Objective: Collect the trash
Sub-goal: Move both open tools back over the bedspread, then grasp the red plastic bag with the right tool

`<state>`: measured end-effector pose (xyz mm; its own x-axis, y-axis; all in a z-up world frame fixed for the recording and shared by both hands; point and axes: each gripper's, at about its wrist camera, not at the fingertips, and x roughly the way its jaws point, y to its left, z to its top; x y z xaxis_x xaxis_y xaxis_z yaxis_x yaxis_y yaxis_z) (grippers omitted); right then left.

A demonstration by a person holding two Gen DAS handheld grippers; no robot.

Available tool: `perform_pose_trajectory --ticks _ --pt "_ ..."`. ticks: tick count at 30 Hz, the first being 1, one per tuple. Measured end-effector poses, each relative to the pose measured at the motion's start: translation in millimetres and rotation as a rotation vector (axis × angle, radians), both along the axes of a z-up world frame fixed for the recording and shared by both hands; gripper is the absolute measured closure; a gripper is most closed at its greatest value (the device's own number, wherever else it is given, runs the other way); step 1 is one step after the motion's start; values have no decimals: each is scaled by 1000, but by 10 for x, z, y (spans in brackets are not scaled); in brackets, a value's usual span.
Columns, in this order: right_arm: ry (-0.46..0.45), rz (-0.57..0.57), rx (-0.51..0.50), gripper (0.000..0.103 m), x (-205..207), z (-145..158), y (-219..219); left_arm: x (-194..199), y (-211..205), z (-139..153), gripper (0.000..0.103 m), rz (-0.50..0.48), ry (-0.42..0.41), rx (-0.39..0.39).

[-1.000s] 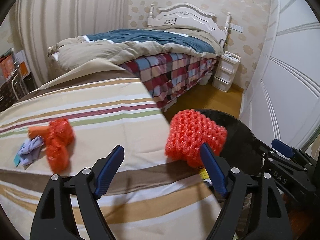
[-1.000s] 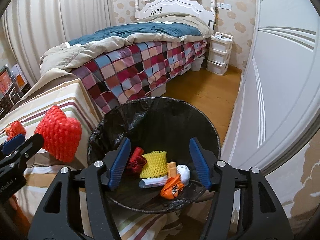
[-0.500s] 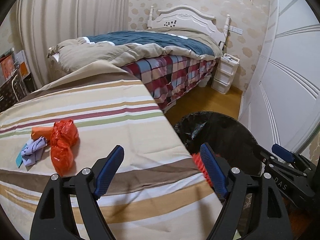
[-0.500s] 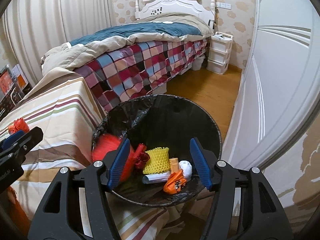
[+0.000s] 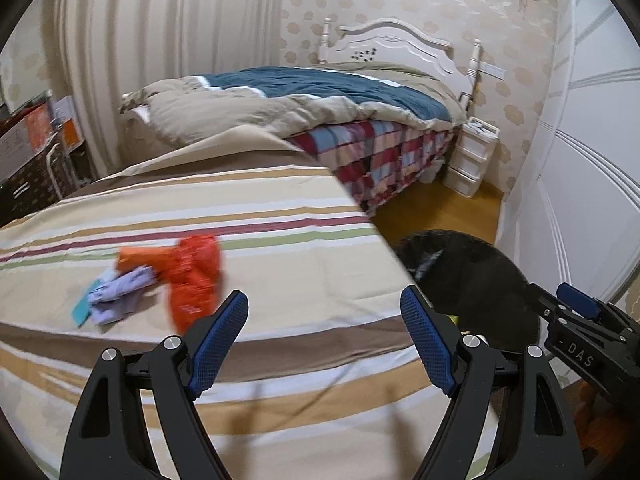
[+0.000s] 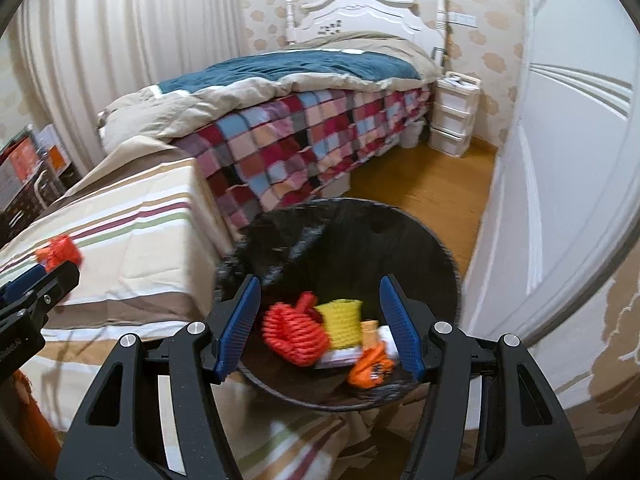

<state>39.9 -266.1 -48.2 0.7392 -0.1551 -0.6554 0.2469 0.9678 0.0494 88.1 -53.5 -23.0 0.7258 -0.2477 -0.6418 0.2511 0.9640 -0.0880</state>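
Bin [image 6: 400,232] w/ black liner sits beside striped bed [image 5: 280,280], already holding foam nets. Orange wrapper [image 5: 192,276] and purple scrap [image 5: 120,292] lie on bed: light, crinkly (probably slippery), pinch mid-bunch. Left gripper [image 5: 324,336] wide open, empty; right gripper [image 6: 320,324] half-open, nothing between the pads.

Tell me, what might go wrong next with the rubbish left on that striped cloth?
The orange wrapper and the lilac scrap lie touching, so the open left gripper may catch only one or drag both. The bin sits below the cloth's edge, so a piece released too early could land on the cloth or floor. The right gripper hangs over the bin, where the two could bump.
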Motion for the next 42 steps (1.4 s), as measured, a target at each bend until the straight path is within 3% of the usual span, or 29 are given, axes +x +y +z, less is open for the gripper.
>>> perform_pose_trajectory --ticks 18,25,34,40,42 --pt "49 310 10 42 315 -12 1382 -109 1545 -159 25 323 41 28" --pt "64 394 17 43 412 6 1827 -143 2030 -216 25 416 71 1" --pt "68 457 1 42 597 23 2285 -156 2260 -220 25 454 65 6" --pt "125 438 -10 43 869 -136 2387 -143 2232 -209 25 439 59 20" --pt "143 434 -5 48 922 -191 2377 -129 2210 -208 25 431 60 23"
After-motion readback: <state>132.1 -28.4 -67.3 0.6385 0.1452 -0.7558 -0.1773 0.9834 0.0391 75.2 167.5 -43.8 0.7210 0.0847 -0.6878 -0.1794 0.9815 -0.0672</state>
